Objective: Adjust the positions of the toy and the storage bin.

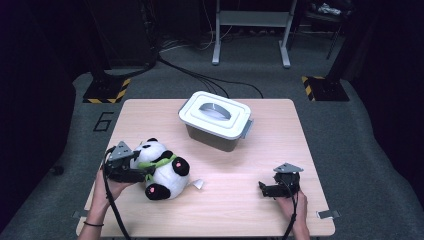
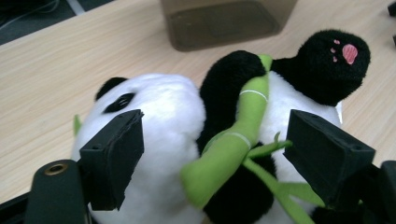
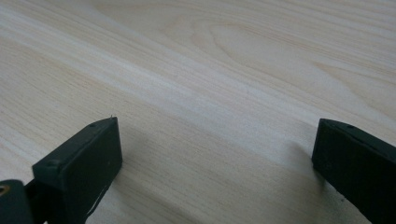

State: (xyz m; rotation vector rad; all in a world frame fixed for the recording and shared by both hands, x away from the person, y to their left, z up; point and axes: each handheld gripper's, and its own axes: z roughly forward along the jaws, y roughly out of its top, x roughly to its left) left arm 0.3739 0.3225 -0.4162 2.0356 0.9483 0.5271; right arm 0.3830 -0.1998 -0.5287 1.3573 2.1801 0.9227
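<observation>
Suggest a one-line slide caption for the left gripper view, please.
Open left tool straddling a plush panda on the wooden table.

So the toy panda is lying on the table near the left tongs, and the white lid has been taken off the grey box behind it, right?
Not quite. The toy panda does lie on the table near the left tongs, but the white lid is on the grey box, covering its top, not taken off. The high view shows this.

The plush panda (image 1: 162, 172), white and black with pink paw pads, lies on its side at the near left part of the wooden table (image 1: 240, 200), holding a green bamboo stalk (image 2: 233, 140) across its belly.
</observation>
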